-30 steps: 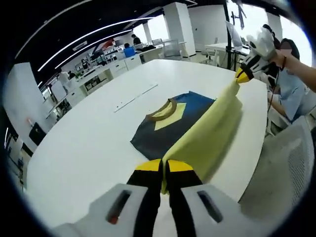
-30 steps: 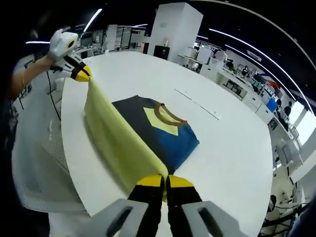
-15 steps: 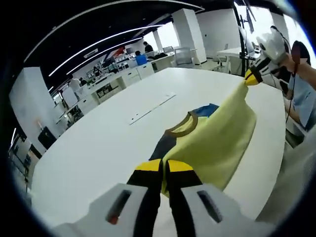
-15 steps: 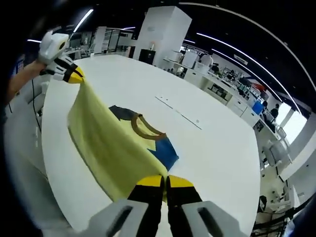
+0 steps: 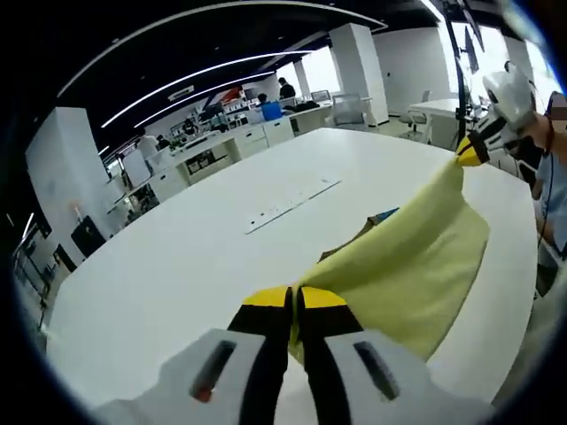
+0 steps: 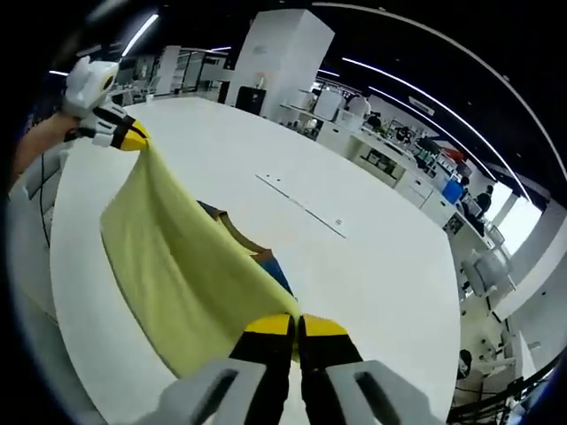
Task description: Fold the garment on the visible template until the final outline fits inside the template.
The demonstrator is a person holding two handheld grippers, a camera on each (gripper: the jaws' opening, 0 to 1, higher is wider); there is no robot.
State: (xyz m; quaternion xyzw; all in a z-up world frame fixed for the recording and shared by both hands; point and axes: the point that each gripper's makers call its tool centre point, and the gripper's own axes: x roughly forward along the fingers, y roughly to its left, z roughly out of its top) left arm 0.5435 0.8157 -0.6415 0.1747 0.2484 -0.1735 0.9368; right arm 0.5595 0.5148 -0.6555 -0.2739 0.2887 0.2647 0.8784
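Left tool (image 5: 293, 299) and right tool (image 6: 295, 325) each pinch a corner of the yellow-and-blue cloth garment (image 5: 416, 266), its yellow flap lifted over the rest on the white bench (image 5: 177, 266) near its edge. Risk: uneven pull skews the fold, or drags the garment off-edge.

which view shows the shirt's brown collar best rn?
Right gripper view: the brown collar curves clear above the lifted yellow panel, with a blue patch beside it. In the left gripper view only a sliver of collar peeks past the yellow fabric.
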